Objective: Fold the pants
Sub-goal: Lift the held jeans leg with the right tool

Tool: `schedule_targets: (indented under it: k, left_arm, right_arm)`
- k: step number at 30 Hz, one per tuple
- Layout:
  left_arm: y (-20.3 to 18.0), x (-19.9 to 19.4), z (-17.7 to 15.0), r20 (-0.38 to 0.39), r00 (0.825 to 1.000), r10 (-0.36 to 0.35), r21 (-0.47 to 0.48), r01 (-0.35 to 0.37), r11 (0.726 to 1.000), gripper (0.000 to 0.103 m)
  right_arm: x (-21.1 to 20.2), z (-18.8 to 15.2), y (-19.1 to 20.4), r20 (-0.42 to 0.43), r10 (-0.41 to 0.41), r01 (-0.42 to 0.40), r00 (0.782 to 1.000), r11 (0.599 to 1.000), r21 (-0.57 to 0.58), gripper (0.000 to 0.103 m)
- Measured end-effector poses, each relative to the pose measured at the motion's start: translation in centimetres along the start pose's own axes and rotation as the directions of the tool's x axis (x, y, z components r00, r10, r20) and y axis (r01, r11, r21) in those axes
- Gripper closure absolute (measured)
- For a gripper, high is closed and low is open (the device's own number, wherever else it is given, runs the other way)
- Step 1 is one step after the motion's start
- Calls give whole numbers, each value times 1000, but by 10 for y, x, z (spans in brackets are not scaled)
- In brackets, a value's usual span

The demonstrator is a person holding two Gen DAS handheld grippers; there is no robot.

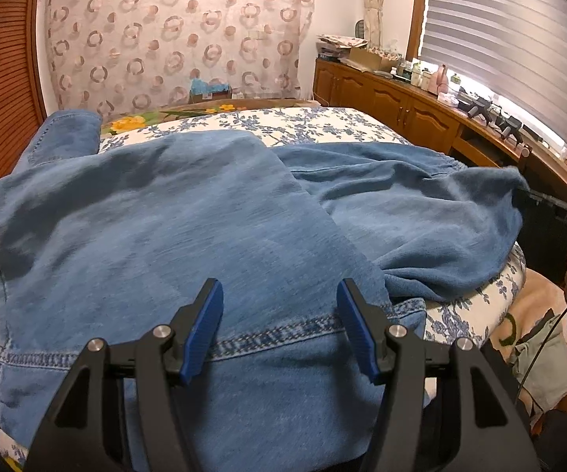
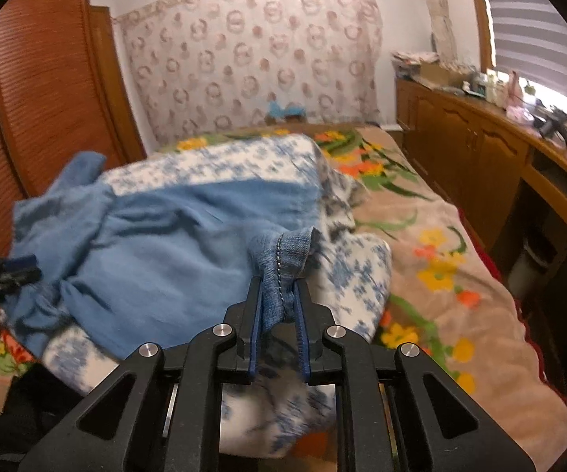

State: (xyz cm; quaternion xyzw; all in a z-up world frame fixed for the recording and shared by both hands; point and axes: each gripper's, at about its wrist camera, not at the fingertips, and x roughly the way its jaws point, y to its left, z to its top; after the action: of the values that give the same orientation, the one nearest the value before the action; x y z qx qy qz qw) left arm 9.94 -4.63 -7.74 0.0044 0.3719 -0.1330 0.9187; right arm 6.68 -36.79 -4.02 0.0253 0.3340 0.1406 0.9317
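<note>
Right gripper [image 2: 279, 295] clamped on a stitched denim edge of the pants [image 2: 157, 244], bunched between the pads. Left gripper [image 1: 279, 310] apart, hovering over the pants' hem seam, nothing pinched. Best carried high and across toward the left gripper, cloth kept taut. Floral quilt [image 2: 362, 275] rumpled beneath, likely to snag. Cupboards [image 2: 460, 149] well off right.

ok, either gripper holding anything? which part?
Right gripper is shut on the pants, pinching a stitched seam edge. Left gripper is open above the pants, holding nothing.
</note>
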Motion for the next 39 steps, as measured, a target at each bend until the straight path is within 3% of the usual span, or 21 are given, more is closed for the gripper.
schedule_targets:
  k: [12, 25, 31, 36, 39]
  left_arm:
    - [32, -29, -8, 48, 998, 34, -62, -31, 998, 43]
    - [66, -51, -17, 75, 994, 81, -113, -72, 991, 43]
    - [79, -53, -22, 73, 993, 93, -137, -82, 987, 43]
    - [87, -51, -29, 64, 994, 94, -154, -83, 985, 43]
    - [90, -51, -32, 61, 994, 93, -159, -82, 984, 43]
  right_arm:
    - [-4, 51, 96, 61, 210, -198, 976, 967, -160, 94]
    - [8, 97, 218, 55, 424, -386, 904, 863, -326, 95]
    - [27, 92, 251, -5, 474, -448, 880, 827, -339, 95]
    - [50, 75, 266, -96, 452, -456, 887, 823, -337, 94]
    - [59, 67, 267, -132, 427, -445, 895, 831, -334, 82]
